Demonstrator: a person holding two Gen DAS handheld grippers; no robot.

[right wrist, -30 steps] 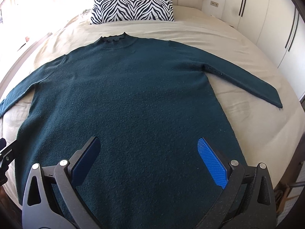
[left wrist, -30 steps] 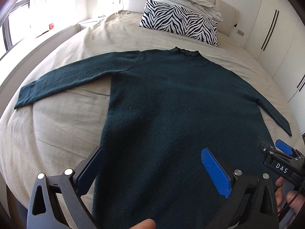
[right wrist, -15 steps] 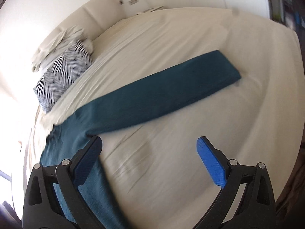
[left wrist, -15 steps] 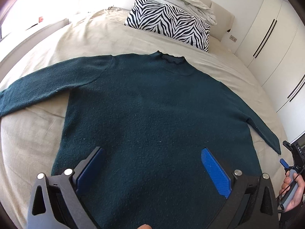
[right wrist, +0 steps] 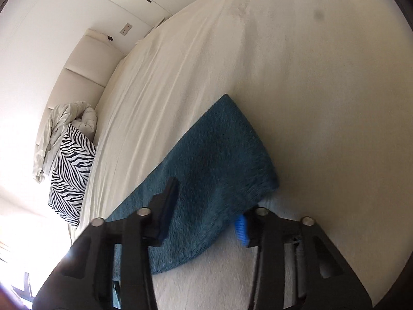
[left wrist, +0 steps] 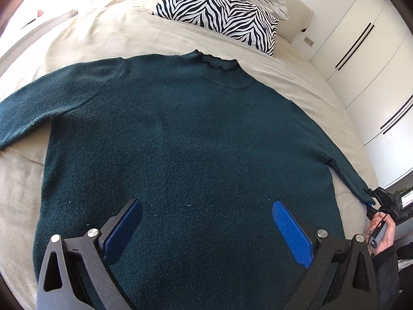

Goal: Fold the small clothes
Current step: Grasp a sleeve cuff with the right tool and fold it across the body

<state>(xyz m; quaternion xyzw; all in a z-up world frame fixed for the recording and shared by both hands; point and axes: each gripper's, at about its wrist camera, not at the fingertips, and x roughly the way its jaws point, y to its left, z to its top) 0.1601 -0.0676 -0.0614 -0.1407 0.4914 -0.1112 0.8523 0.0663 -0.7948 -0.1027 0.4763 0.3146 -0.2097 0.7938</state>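
Sweater [left wrist: 185, 139] lies flat on the bed [left wrist: 108, 38], collar toward the zebra pillow [left wrist: 219, 13]. Right gripper [right wrist: 206, 219] straddles the sleeve cuff [right wrist: 219, 155], jaws partly closed around it. Left gripper [left wrist: 206, 230] hovers wide above the hem, holding nothing.

R tool [right wrist: 205, 208] astride teal sleeve cuff [right wrist: 219, 160] on bed [right wrist: 322, 90]; pads not closed yet.
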